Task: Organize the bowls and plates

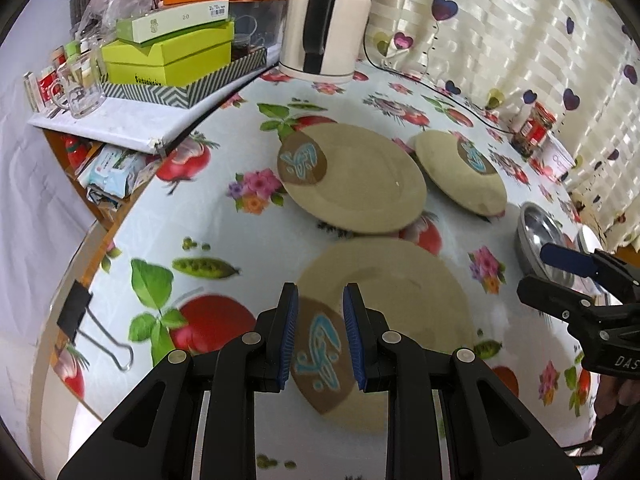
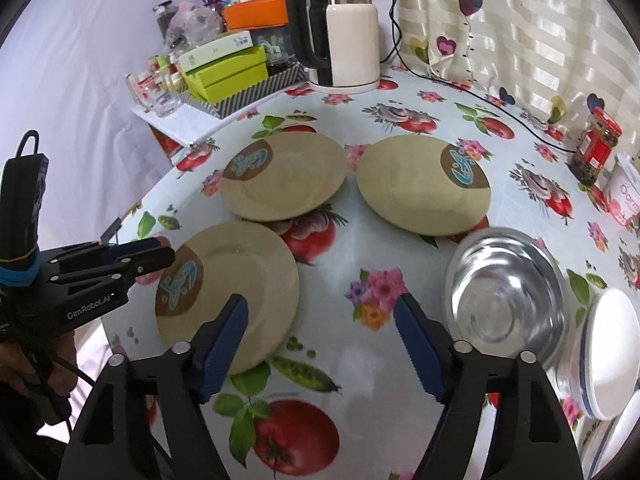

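Note:
Three tan plates with a brown patch and blue motif lie flat on the flowered tablecloth: a near one (image 1: 392, 292) (image 2: 240, 292), a far left one (image 1: 360, 184) (image 2: 288, 176) and a far right one (image 1: 452, 172) (image 2: 420, 188). A steel bowl (image 2: 504, 292) (image 1: 536, 236) stands at the right, with a white bowl (image 2: 608, 352) beside it. My left gripper (image 1: 320, 336) (image 2: 160, 250) hovers over the near plate's brown patch, jaws apart and pinching nothing. My right gripper (image 2: 322, 344) (image 1: 556, 276) stands open over bare cloth between the near plate and the steel bowl.
A white kettle (image 2: 344, 36) with its cord stands at the back. Green boxes (image 1: 168, 56) and glasses crowd a side shelf at the left. A red-lidded jar (image 2: 596, 152) and a cup (image 2: 628, 196) sit far right. A binder clip (image 1: 92, 328) grips the table's left edge.

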A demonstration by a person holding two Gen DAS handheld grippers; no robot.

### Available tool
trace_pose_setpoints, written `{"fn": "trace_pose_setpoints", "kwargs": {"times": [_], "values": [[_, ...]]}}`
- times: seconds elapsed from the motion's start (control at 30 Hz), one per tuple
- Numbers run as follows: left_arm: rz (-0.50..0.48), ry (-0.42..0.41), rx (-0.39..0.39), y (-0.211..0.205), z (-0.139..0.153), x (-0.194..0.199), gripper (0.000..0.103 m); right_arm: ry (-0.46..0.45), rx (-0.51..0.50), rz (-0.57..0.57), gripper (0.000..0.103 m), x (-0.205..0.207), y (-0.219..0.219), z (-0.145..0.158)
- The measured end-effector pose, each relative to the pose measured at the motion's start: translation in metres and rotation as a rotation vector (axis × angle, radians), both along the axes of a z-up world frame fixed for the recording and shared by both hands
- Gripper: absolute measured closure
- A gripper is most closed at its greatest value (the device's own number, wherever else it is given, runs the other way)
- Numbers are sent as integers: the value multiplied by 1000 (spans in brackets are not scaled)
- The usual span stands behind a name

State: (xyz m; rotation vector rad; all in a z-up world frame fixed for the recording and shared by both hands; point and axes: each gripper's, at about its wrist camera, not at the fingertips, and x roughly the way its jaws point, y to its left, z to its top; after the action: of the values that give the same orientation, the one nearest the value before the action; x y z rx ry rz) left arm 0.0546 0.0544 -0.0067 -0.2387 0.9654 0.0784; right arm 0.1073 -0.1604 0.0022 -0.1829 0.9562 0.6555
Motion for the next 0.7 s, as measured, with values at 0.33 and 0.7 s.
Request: {"fn": "trace_pose_setpoints", "kwargs": {"times": [0.33, 0.7], "values": [[16, 7, -54, 27, -4, 42, 79, 60, 41, -24, 44, 40, 24, -4], [16, 26, -132, 47, -20, 83, 79, 149, 73, -59, 58, 77, 46, -27]]}}
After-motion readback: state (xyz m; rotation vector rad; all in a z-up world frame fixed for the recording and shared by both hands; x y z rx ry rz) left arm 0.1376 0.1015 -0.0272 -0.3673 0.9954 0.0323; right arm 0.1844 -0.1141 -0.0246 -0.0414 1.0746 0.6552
